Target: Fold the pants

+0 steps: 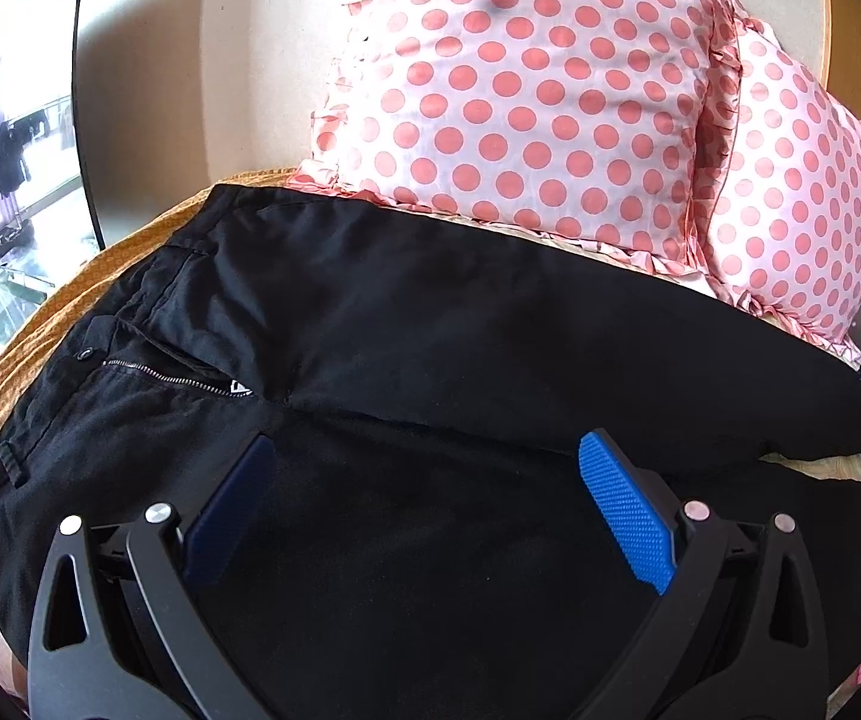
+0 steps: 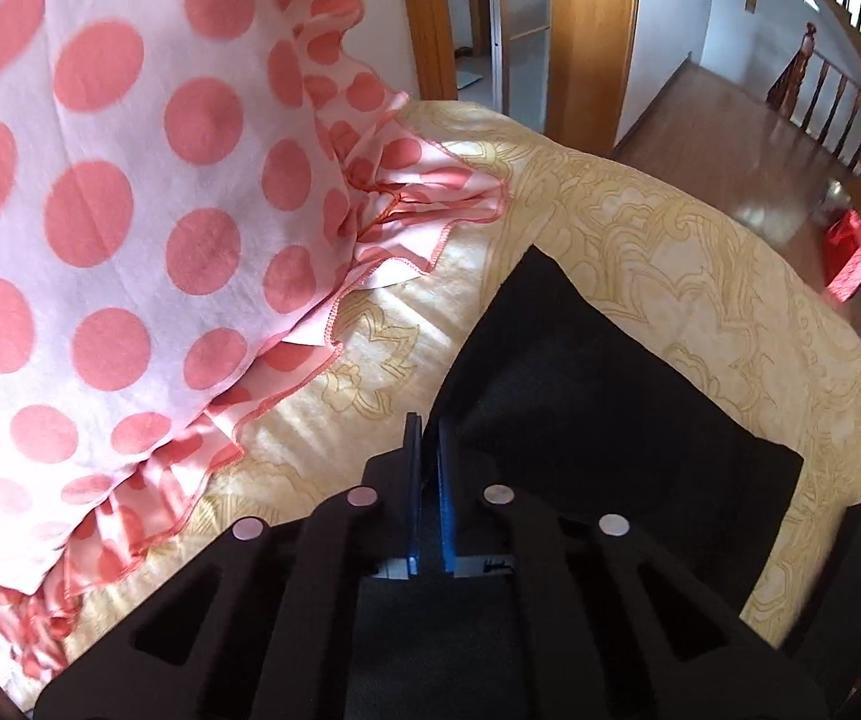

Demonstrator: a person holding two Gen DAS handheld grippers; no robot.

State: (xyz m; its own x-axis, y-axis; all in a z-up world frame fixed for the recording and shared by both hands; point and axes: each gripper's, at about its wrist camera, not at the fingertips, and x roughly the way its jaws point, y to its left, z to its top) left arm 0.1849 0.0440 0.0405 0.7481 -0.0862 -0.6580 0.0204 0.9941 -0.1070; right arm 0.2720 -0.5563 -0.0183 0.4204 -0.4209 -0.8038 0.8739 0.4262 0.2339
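Blue-padded fingers of the left gripper [image 1: 424,468] stand spread wide just above the black pants [image 1: 406,324], with nothing between them. Both pads hover over the near leg, a little below the crotch seam. The pants lie flat across the bed, front side up. Their waistband runs along the left end, where a button [image 1: 86,353] and an open zipper [image 1: 172,377] show, and a belt loop [image 1: 10,463] sits nearer the gripper. The two legs stretch away from the waistband to the right.

At the far end of the upper leg, the right gripper [image 2: 428,420] has its fingers pressed together on the edge of the black cloth, pinching it near the cuff. The cuff end of that leg lies spread on the yellow patterned sheet [image 2: 640,222] beyond the fingers.

Behind the pants, two pink pillows with coral dots [image 1: 526,90] lean against the wall, their ruffled edges just touching the upper leg. An orange blanket [image 1: 22,336] shows beyond the waistband. Past the blanket, a glass stand [image 1: 4,294] sits beside the bed. Well beyond the cuff, a doorway with wooden frames [image 2: 595,36] opens onto a wooden floor and a stair railing [image 2: 838,102].
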